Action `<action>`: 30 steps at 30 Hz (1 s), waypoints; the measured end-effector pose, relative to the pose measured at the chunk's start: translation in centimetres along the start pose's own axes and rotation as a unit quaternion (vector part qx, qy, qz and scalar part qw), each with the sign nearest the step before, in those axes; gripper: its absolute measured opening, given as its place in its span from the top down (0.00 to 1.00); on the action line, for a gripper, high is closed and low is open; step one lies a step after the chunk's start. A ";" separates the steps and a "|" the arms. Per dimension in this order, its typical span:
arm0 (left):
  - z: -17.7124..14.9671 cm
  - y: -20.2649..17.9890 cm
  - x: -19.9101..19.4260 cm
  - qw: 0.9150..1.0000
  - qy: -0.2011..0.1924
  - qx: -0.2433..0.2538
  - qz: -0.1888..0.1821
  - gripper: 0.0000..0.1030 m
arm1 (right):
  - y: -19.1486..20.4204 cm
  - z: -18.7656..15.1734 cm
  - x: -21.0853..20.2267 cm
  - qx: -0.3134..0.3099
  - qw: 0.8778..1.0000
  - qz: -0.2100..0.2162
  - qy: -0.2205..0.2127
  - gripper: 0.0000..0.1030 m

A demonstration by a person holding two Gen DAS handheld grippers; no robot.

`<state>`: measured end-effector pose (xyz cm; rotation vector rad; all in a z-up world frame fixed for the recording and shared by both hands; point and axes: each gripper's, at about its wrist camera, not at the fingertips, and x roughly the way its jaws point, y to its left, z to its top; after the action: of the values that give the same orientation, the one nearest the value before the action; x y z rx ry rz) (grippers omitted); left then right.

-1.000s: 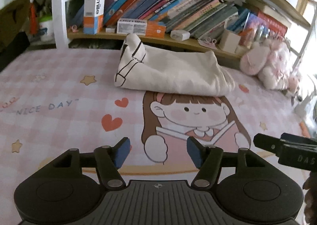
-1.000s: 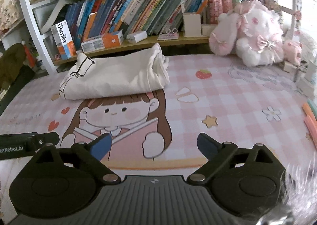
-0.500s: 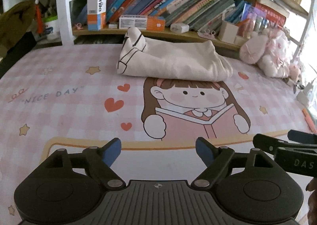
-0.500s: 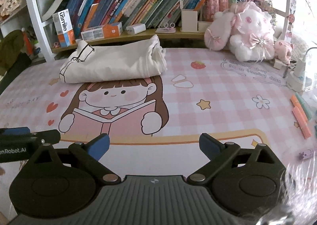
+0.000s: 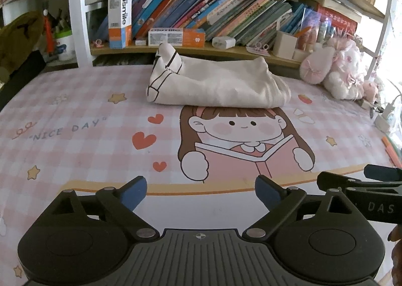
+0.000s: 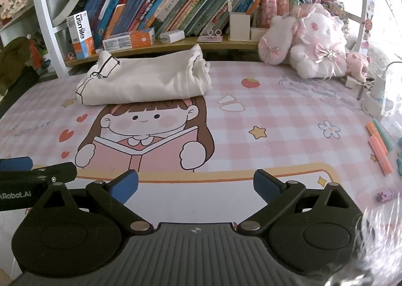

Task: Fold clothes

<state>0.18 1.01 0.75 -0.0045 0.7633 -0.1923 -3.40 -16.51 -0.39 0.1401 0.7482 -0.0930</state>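
Observation:
A cream garment point(image 5: 216, 84) with black line trim lies folded into a thick bundle at the far side of the pink checked mat point(image 5: 75, 110), just before the shelf; it also shows in the right wrist view point(image 6: 143, 82). My left gripper point(image 5: 201, 189) hangs over the mat's near edge, well short of the garment, its jaws opening with nothing between them. My right gripper point(image 6: 195, 182) is beside it, open and empty. Each view catches one blue-tipped finger of the other gripper at its edge.
A low wooden shelf point(image 5: 226, 48) packed with books and boxes runs behind the garment. Pink plush toys point(image 6: 314, 42) sit at the back right. Orange and teal pens point(image 6: 379, 145) and a charger lie along the mat's right edge.
Both grippers have drawn back from the folded garment, which now looks smaller and farther away. The left jaws have spread wider. The garment has not moved.

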 end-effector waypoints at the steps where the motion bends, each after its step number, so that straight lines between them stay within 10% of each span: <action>1: 0.0 0.0 0.0 1.000 -0.002 0.001 0.001 0.07 | -0.1 0.0 0.0 0.002 1.000 -0.001 0.000 0.04; 30: -0.3 -0.5 0.0 1.000 0.005 0.012 0.007 0.01 | -0.1 -0.4 -0.1 0.006 1.000 0.000 0.007 0.04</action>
<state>-0.11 0.51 0.59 0.0248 0.7701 -0.1873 -3.74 -16.50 -0.56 0.1529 0.7616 -0.0962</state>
